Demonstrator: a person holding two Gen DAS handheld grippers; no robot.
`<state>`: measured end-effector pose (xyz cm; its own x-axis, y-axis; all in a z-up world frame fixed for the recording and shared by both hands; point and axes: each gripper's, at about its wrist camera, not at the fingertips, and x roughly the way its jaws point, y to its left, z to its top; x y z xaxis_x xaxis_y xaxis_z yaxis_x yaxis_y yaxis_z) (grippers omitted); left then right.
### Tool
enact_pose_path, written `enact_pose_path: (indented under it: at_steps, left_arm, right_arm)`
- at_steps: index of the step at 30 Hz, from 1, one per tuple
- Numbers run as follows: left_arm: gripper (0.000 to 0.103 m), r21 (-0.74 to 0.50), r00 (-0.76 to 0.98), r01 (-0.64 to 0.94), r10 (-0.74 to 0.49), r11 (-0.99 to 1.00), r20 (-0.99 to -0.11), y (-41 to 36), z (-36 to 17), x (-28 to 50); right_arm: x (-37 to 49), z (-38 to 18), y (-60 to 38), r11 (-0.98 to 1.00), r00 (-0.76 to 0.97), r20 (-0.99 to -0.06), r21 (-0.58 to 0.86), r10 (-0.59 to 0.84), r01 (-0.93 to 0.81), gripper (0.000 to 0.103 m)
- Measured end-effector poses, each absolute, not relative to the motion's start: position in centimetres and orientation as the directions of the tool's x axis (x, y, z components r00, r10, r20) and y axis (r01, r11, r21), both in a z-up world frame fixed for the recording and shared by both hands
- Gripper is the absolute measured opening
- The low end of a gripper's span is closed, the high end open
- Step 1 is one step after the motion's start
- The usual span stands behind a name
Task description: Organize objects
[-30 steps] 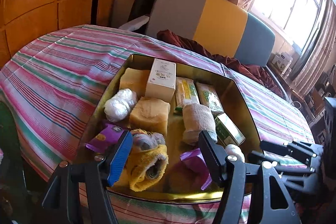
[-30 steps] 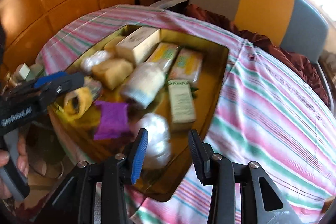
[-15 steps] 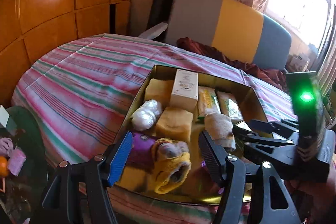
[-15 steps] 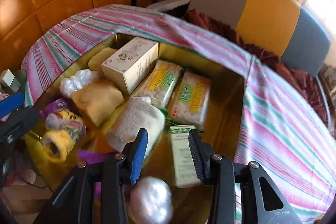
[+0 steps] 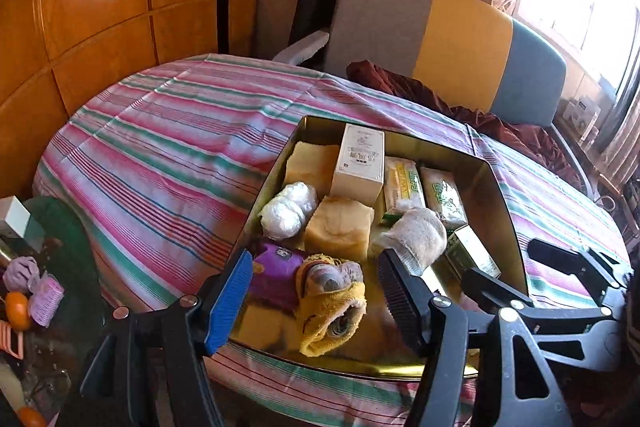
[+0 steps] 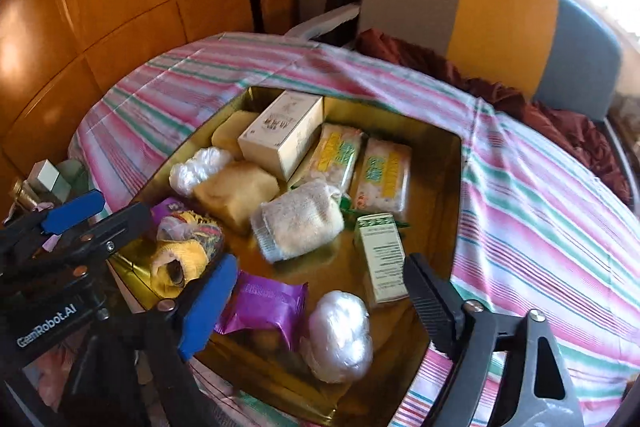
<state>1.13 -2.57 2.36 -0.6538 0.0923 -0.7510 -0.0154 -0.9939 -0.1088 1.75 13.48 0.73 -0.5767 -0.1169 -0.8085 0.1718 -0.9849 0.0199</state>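
Observation:
A gold tin tray (image 5: 502, 195) (image 6: 450, 211) sits on the striped tablecloth, packed with a cream box (image 5: 358, 159), soap blocks, printed packets, a white rolled sock (image 6: 298, 221) and a small green box (image 6: 380, 255). My right gripper (image 6: 320, 267) hovers over the tray's near corner with its jaws opening wide. A white plastic-wrapped ball (image 6: 340, 335) lies loose in the tray below them, beside a purple packet (image 6: 262, 307). My left gripper (image 5: 314, 275) stands open above a yellow rolled sock (image 5: 332, 311), its pads clear of the sock.
A grey, yellow and blue chair back (image 5: 440, 27) with dark red cloth stands behind the table. Orange wood panels line the left wall. A side surface at the left holds small boxes and clutter (image 5: 28, 291). Striped cloth (image 5: 172, 147) lies bare left of the tray.
The right gripper's jaws went from narrow around the white wrapped ball to wide apart, and the ball now rests in the tray. The left gripper tilted slightly but stayed open.

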Motion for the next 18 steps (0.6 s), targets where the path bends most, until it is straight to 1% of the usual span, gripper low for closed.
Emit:
enact_pose_path:
  at_steps: [4, 8, 13, 18]
  left_arm:
    - [0.066, -0.093, -0.659, -0.004, 0.073, -0.996, -0.749, -2.9, 3.1, 1.3]
    - [0.066, -0.062, -0.659, 0.041, 0.02, -0.997, -0.752, -3.6, 3.4, 1.2]
    - [0.066, -0.05, -0.662, 0.079, -0.015, -0.996, -0.749, -4.2, 3.6, 1.0]
    - [0.066, 0.01, -0.661, 0.088, -0.066, -0.996, -0.747, -4.0, 3.8, 1.0]
  right_arm:
    - [1.8, 1.2, 14.1, -0.99, -0.584, -0.803, 0.06, -0.122, 0.124, 0.095]
    - [2.1, 1.8, 14.3, -0.996, -0.599, -0.797, 0.039, -0.08, 0.081, 0.101]
    - [2.8, 2.5, 14.4, -0.999, -0.611, -0.791, 0.009, -0.028, 0.034, 0.103]
    - [3.0, 2.8, 14.2, -0.999, -0.611, -0.791, -0.032, 0.043, -0.029, 0.103]
